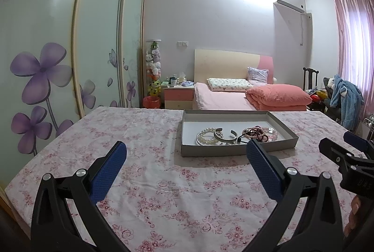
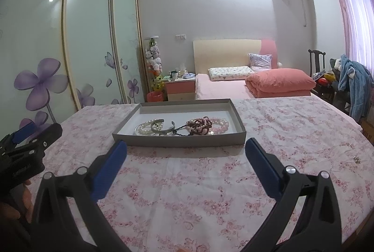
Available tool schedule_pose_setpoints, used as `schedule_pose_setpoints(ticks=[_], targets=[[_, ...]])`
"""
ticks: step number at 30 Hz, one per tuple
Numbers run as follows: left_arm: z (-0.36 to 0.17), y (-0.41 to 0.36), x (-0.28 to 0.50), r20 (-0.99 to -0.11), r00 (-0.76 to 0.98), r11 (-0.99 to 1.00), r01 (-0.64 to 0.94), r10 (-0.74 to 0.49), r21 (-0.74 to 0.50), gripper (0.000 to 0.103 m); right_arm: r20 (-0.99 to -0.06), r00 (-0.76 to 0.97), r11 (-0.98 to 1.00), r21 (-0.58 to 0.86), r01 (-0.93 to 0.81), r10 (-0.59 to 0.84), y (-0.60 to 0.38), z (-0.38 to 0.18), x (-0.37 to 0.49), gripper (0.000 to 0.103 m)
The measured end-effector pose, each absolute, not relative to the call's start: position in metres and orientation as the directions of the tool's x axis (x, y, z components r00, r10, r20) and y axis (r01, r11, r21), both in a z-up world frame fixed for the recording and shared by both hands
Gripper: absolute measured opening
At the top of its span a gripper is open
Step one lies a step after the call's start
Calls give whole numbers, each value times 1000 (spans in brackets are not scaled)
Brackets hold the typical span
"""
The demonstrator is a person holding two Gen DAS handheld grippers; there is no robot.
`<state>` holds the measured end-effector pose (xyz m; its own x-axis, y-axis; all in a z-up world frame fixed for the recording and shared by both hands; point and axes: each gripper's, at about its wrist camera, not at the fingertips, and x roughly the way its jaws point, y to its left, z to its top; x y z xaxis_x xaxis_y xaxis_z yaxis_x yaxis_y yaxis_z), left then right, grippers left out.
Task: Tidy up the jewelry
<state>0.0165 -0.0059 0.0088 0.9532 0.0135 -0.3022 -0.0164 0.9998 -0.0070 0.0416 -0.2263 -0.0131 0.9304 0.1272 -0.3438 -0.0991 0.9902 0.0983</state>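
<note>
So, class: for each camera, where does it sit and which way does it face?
Left wrist: on the left gripper, facing across the table to the tray and bed; own open fingers, right gripper at right edge.
Right wrist: on the right gripper, same direction; own open fingers, left gripper at left edge.
Shared: tray, bracelets, bed.

I'm at a table with a floral tablecloth (image 1: 163,181), pink bed (image 1: 233,97) behind, flowery wardrobe doors (image 1: 46,65), blue robe (image 1: 346,97) on a chair.
</note>
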Motion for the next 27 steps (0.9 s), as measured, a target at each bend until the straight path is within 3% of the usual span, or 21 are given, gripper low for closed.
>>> schedule_pose_setpoints(ticks=[27], targets=[[6,-10,18,-314,949,1000,-15,11,-13,101,-349,928,990,104,-100,130,-226,-16,43,99]])
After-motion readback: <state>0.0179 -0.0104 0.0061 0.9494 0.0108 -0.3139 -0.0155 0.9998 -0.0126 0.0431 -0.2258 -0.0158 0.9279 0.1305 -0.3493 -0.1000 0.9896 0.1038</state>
